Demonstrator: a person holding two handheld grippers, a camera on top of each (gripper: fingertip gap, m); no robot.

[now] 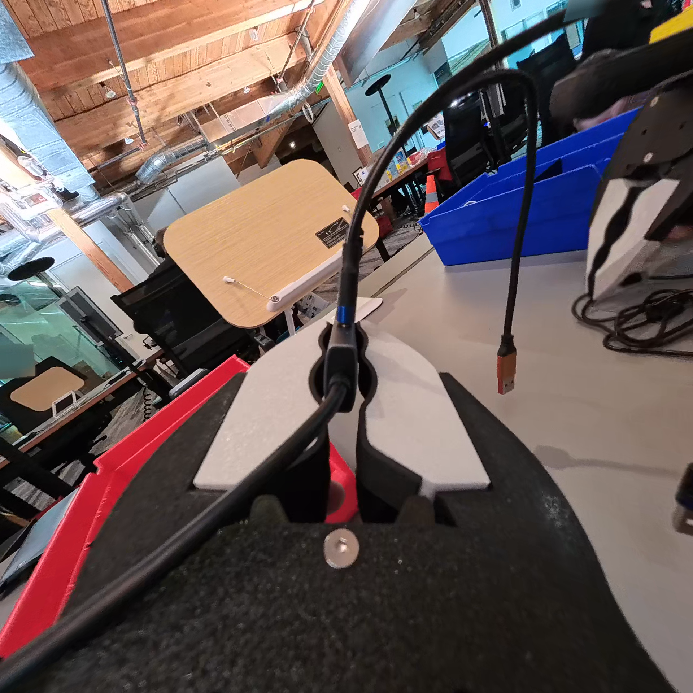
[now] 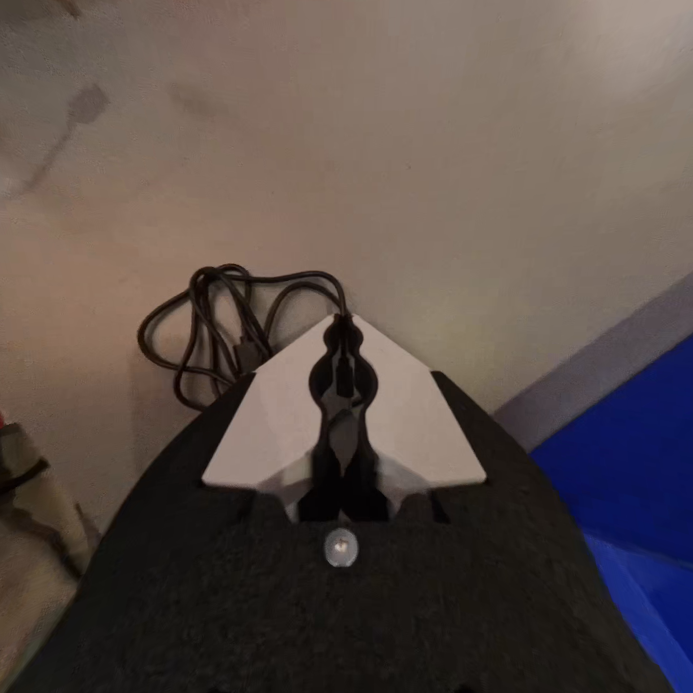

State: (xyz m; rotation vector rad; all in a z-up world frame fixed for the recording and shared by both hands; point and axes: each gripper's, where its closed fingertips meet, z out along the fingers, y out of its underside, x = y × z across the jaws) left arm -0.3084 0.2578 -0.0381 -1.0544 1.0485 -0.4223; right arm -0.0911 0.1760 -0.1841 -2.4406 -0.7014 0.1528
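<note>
My left gripper [image 1: 342, 339] is shut on the black plug end of a black cable [image 1: 339, 360], held up above the table. The cable arches upward and hangs down at the right, ending in an orange USB plug [image 1: 506, 369] that dangles in the air. A second length of the cable trails back over the gripper's left side. My right gripper [image 2: 342, 326] points down at the table and is shut on a black cable end [image 2: 343, 375] that leads to a tangled black cable pile [image 2: 225, 330] on the table. The right gripper also shows in the left wrist view [image 1: 596, 262], above the same pile [image 1: 645, 322].
A red bin [image 1: 123, 461] lies below and left of my left gripper. A blue bin [image 1: 517, 213] stands at the far right of the grey table [image 1: 487, 431]; it also shows in the right wrist view [image 2: 618, 468]. A tilted wooden stand [image 1: 262, 240] is beyond the table edge. About 30 centimetres separates my left fingertips from my right.
</note>
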